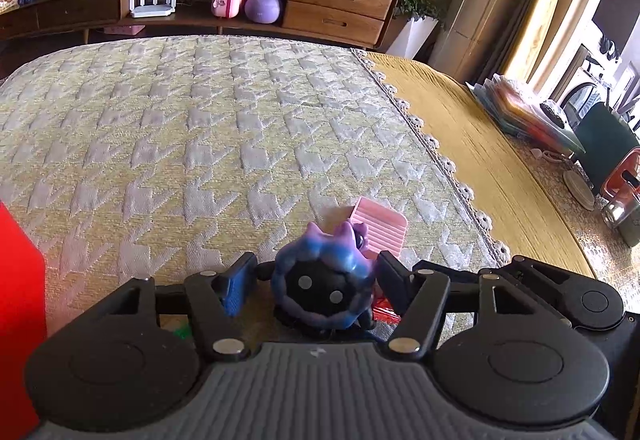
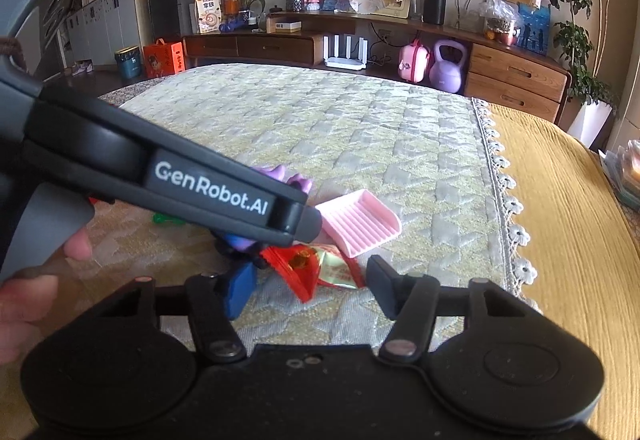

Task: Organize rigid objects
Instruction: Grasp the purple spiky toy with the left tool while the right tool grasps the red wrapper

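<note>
A purple-and-blue spiky toy figure (image 1: 325, 280) with a black round base stands between the fingers of my left gripper (image 1: 316, 280). The jaws are wide and gaps show on both sides of the toy. A pink ribbed tray (image 1: 378, 228) lies just beyond it on the quilted mat (image 1: 200, 127). In the right wrist view my right gripper (image 2: 312, 288) is open and empty, low over a red and green foil packet (image 2: 320, 268). The left gripper's body (image 2: 180, 183) crosses that view and hides most of the toy (image 2: 298, 179). The pink tray (image 2: 358, 226) lies just past the packet.
A red box (image 1: 18, 300) stands at the left edge. A small green item (image 2: 164, 217) lies on the mat. A yellow cloth (image 1: 480, 143) covers the right part, with a stack of folders (image 1: 528, 115) and a jar (image 1: 618, 211). A wooden sideboard (image 1: 336, 5) stands behind.
</note>
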